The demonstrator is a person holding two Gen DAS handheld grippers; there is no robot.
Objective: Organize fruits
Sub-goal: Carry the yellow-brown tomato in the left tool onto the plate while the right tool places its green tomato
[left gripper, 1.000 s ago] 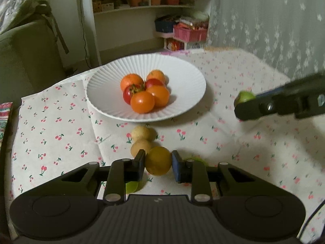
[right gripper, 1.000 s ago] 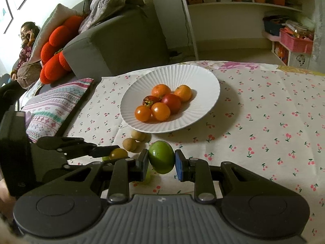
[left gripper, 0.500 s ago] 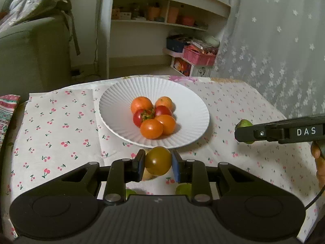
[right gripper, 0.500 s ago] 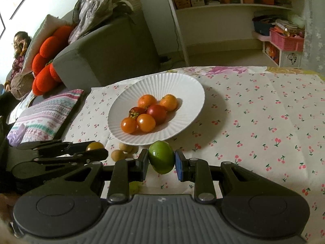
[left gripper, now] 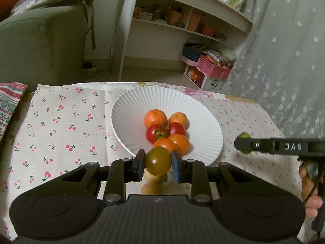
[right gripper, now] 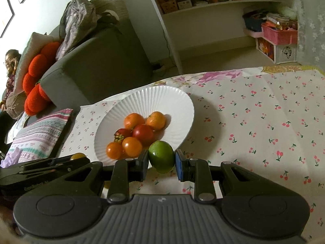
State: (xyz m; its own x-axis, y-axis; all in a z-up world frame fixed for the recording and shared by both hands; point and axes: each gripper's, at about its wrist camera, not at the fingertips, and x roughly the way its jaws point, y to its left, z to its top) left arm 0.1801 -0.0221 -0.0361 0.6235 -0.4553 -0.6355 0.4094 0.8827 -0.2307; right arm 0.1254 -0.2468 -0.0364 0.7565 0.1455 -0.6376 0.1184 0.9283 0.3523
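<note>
Both grippers lifted toward plate (left gripper: 126, 109) (fruits clamped between jaws).

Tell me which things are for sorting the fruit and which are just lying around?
For the job:
- left gripper holding the olive-yellow round tomato
- right gripper holding the round green fruit
- white ribbed plate
- orange and red fruits piled on it

Just lying about:
- cherry-print tablecloth
- grey sofa
- pink basket
- striped cushion

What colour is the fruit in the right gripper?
Green; the fruit in the right gripper shows best in the right wrist view.
</note>
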